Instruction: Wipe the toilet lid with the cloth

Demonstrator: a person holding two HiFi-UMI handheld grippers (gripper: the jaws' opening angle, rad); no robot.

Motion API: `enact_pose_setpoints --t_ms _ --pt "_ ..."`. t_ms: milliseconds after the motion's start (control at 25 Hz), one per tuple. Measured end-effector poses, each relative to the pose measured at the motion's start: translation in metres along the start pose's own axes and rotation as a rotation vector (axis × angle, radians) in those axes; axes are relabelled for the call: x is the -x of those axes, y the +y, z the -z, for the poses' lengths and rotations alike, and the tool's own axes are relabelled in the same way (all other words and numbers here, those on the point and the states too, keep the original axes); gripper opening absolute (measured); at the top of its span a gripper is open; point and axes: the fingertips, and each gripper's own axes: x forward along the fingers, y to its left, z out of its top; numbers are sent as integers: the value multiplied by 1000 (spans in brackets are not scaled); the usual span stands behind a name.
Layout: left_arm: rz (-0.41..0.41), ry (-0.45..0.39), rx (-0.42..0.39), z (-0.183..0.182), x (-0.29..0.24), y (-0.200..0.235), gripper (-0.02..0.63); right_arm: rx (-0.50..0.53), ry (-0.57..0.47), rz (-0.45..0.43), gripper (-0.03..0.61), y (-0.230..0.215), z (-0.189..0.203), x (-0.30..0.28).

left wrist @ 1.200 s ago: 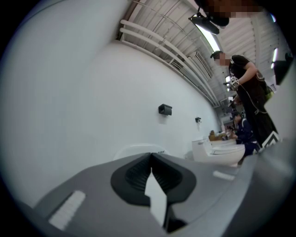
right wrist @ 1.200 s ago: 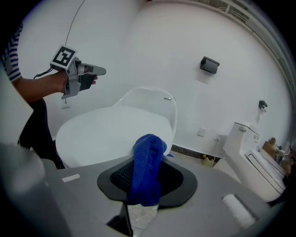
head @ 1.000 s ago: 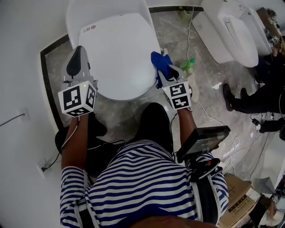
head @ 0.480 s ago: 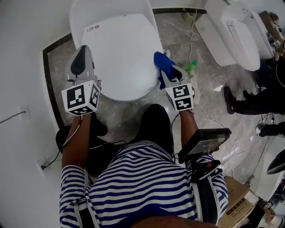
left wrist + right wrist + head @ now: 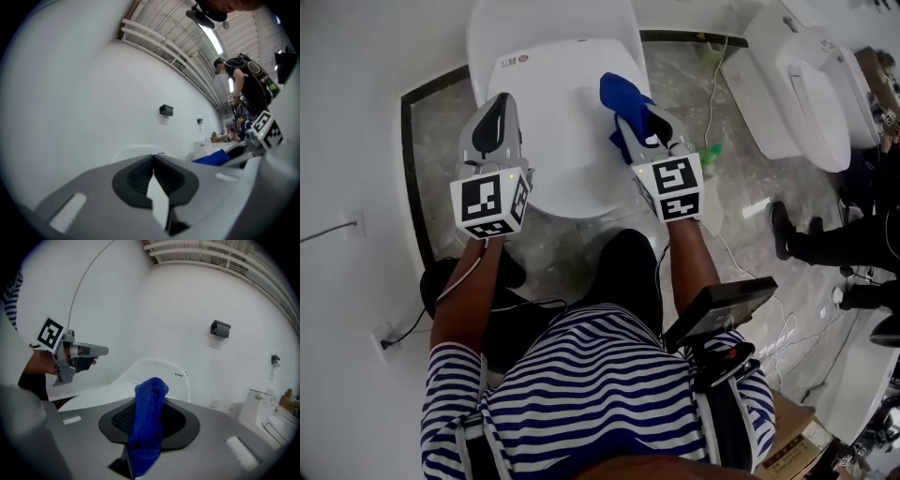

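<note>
**Over the closed toilet lid: two grippers, one cloth**

At the centre of the head view stands one white toilet with its toilet lid (image 5: 553, 122) down, on a grey marbled floor (image 5: 441, 150). A second white toilet (image 5: 806, 84) stands well apart at the upper right, also closed.

Two grippers are held over the nearer toilet, each carrying one marker cube. The right gripper (image 5: 630, 127) is clamped on the single blue cloth (image 5: 623, 98). In the right gripper view the fabric is pinched between the two dark pads, and a bunched fold rises past the tips. The cloth sits above the right-hand part of the lid, toward its hinge end. Whether it touches the surface cannot be told.

The left gripper (image 5: 501, 101) is over the lid's left edge. Its jaws are pressed together at the tips with nothing between them. From the right gripper view it appears raised clear of the lid.

One green object (image 5: 708, 150) lies on the floor between the two toilets, beside a white cable (image 5: 705, 75). One dark flat device (image 5: 717, 309) hangs at the waist of the striped shirt (image 5: 600, 394). Another person's dark shoes (image 5: 783, 216) show at the right edge. Two small dark fittings (image 5: 220, 328) are fixed on the white wall behind.
</note>
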Motion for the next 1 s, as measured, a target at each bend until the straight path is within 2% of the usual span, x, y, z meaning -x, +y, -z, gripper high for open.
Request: enact_pose_setpoints --t_ms 240,440,1000 --pt "0 -5 7 -2 -3 1 2 -25 -106 -45 118 18 -53 -15" --pt "5 -11 13 -4 -8 0 2 -42 -152 -62 118 27 -76 -22" --pt "19 -14 16 -3 -11 -6 2 -69 -175 -53 118 24 -76 -21"
